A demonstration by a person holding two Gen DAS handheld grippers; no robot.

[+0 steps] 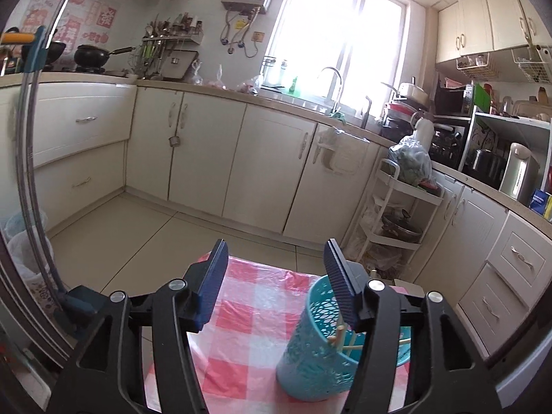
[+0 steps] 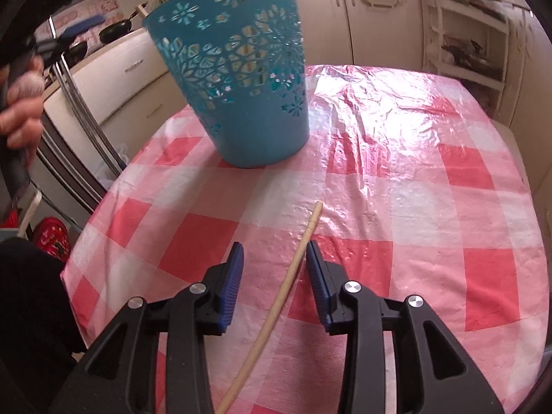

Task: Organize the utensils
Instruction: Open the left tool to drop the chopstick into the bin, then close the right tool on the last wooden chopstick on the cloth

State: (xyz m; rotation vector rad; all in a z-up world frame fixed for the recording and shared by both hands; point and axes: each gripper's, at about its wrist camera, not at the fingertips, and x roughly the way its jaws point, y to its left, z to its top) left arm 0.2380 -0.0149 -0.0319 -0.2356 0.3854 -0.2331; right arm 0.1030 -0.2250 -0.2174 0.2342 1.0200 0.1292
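A teal perforated holder [image 2: 241, 79] stands upright on the pink checked tablecloth [image 2: 431, 189]; in the left wrist view it [image 1: 310, 355] holds a few wooden chopsticks [image 1: 339, 339]. One wooden chopstick [image 2: 289, 283] lies flat on the cloth. My right gripper [image 2: 274, 252] is open, low over the cloth, its jaws on either side of that chopstick without touching it. My left gripper [image 1: 276, 255] is open and empty, raised above the holder's left side, with its right finger in front of the holder's rim.
Kitchen cabinets [image 1: 262, 165] and a sink counter [image 1: 327, 107] run behind the table. A white trolley [image 1: 396, 214] stands to the right. The table's far edge [image 1: 262, 262] drops to a tiled floor. A hand [image 2: 20, 103] holds the left gripper at the left.
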